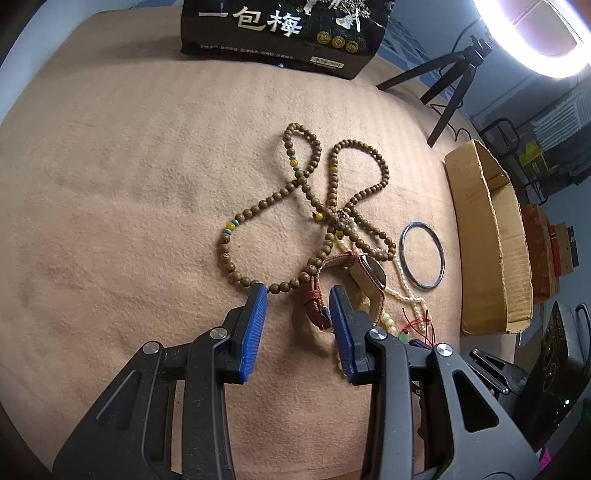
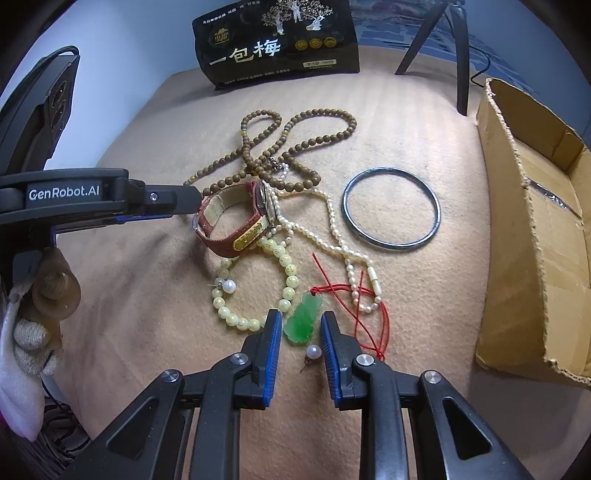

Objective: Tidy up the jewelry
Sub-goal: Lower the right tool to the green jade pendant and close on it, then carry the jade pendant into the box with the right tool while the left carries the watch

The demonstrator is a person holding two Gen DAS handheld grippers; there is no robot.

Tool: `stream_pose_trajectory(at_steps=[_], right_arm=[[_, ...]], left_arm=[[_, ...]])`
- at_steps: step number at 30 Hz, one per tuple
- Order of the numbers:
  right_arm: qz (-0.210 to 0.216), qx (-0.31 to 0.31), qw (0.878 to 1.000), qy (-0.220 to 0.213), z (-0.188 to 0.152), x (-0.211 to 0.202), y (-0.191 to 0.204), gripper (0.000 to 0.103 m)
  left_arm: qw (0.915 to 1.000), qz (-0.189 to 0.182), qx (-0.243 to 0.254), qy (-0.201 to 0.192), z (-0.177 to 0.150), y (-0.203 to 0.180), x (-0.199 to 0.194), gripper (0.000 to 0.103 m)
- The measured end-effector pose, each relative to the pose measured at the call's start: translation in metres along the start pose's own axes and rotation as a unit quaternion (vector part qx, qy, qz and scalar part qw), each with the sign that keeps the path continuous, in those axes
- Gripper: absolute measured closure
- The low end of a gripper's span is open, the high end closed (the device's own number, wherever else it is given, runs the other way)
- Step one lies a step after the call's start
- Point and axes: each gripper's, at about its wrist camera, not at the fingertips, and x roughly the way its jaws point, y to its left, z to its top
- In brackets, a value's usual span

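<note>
The left gripper (image 1: 297,295) gapes, the watch (image 1: 364,273) strap seemingly between its tips (depth unclear). The right gripper (image 2: 297,325) stands released, straddling the jade pendant (image 2: 303,322); a pearl earring (image 2: 313,351) lies just behind.

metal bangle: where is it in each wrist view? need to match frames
Left wrist: metal bangle lies right of centre, flat on the cloth, between the jewelry pile and the cardboard box.
Right wrist: metal bangle sits upper right of centre, apart from the pearl strand.
Shared landmark: the black snack bag at the far edge of the cloth.
</note>
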Motion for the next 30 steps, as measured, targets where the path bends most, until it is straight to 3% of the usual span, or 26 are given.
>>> stream_pose_trajectory(at_steps=[8, 10, 17, 19, 30], right_arm=[[-0.006, 0.0, 1.0, 0.007, 0.005, 0.006, 0.0, 0.086], [-0.013, -0.002, 1.0, 0.013, 0.005, 0.006, -0.002, 0.088], [-0.023, -0.02, 1.0, 0.003, 0.006, 0.01, 0.001, 0.088], [-0.027, -0.024, 0.999, 0.002, 0.005, 0.01, 0.002, 0.089], [-0.01, 0.0, 1.0, -0.026, 0.006, -0.013, -0.006, 0.091]], left_arm=[[0.9999, -0.002, 0.002, 0.014, -0.001, -0.002, 0.007, 0.074], [0.9998, 0.0, 0.003, 0.019, -0.001, -0.003, 0.01, 0.081], [0.9997, -0.004, 0.002, 0.026, -0.003, -0.005, 0.015, 0.082], [0.9996, -0.007, 0.001, 0.028, -0.003, -0.005, 0.017, 0.09], [0.9999, -0.012, -0.01, 0.003, -0.001, 0.0, 0.001, 0.094]])
